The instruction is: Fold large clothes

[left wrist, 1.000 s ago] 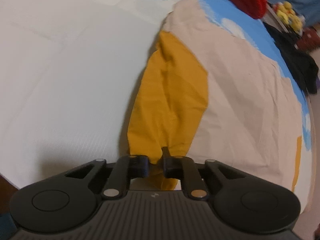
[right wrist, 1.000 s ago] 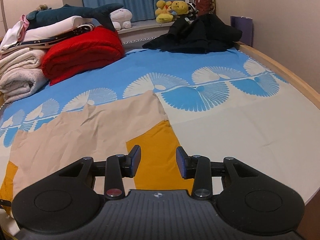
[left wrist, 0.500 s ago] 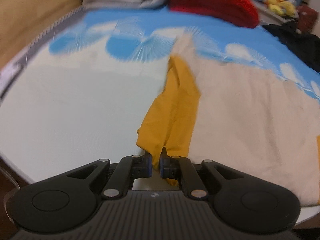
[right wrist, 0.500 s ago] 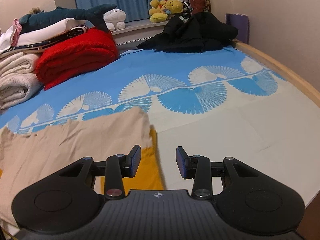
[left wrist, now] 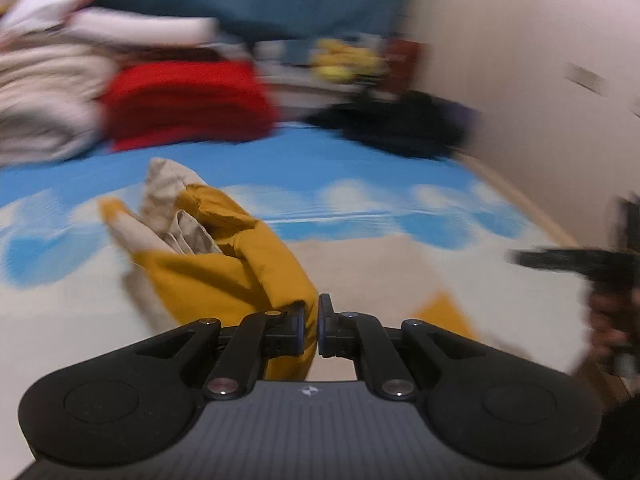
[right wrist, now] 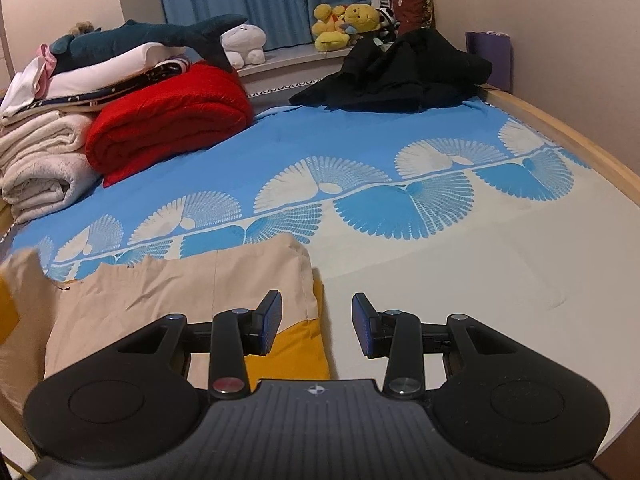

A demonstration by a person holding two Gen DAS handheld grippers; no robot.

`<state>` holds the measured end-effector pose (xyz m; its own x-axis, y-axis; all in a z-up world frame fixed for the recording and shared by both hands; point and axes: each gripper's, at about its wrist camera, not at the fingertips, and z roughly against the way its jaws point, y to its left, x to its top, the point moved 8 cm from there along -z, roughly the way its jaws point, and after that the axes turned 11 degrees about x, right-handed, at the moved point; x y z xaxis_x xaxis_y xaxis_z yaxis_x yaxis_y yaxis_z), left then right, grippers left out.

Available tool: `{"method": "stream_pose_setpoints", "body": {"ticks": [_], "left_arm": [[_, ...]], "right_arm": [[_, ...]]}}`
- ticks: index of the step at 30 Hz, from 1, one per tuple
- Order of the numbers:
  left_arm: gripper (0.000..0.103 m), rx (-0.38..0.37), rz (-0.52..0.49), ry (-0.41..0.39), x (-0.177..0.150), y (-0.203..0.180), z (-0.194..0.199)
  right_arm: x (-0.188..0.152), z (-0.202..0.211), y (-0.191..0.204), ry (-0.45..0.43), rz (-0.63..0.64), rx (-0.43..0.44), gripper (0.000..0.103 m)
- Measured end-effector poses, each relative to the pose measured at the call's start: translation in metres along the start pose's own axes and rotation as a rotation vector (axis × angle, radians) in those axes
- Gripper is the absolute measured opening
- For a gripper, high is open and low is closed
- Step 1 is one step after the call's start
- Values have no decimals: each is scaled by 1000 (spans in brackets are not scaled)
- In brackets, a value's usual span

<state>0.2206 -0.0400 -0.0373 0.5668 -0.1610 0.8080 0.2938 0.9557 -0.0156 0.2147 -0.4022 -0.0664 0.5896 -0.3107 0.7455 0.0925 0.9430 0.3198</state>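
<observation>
- Far left, right wrist view: stacked towels (right wrist: 44,160) and red blanket (right wrist: 168,120) piled at the bed's far side, off the folding area, probably parked there to keep room.
- Left gripper (left wrist: 318,326) nearly closed, jaws pinching the mustard edge of the garment (left wrist: 224,264); cloth bunched and raised off the bed, beige lining showing in the folds.
- Held high likely to carry that side across the rest of the garment for a fold; left wrist view badly blurred, so exact pinch spot hard to confirm.
- Rest of garment flat on the bedsheet (right wrist: 360,152), beige panel with mustard strip at its right edge, near edge of bed, seen in right wrist view at (right wrist: 180,288).
- Right gripper (right wrist: 316,322) wide open, nothing between jaws, hovering just above the garment's right edge, left finger over the cloth, right finger over bare sheet.
- Probably placed to pin or take that edge while the other side comes over; not touching as far as visible.
- Far right: black clothes heap (right wrist: 400,76) by the wall, well apart from the work.
- Fold judged early: most of the garment unfolded.
</observation>
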Motion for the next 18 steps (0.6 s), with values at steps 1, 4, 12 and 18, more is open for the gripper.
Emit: {"method": "stream_pose_setpoints", "body": {"ticks": [1,4,12,18], "left_arm": [[6,-51,-45,-10,2,-32,-4],[6,-212,-151,9,-9,-120,-26],[7,-531,-374,227,-101,-290,-75],[29,-509,-380,354,-122,-288,-109]], "right_arm": [[1,2,-3,-5,-2,0,40],[3,12,-15,-32,-14,-5,40],[7,37,-63,-105,-121,3,40],[-5,21,-68,-16,-224,188,40]]}}
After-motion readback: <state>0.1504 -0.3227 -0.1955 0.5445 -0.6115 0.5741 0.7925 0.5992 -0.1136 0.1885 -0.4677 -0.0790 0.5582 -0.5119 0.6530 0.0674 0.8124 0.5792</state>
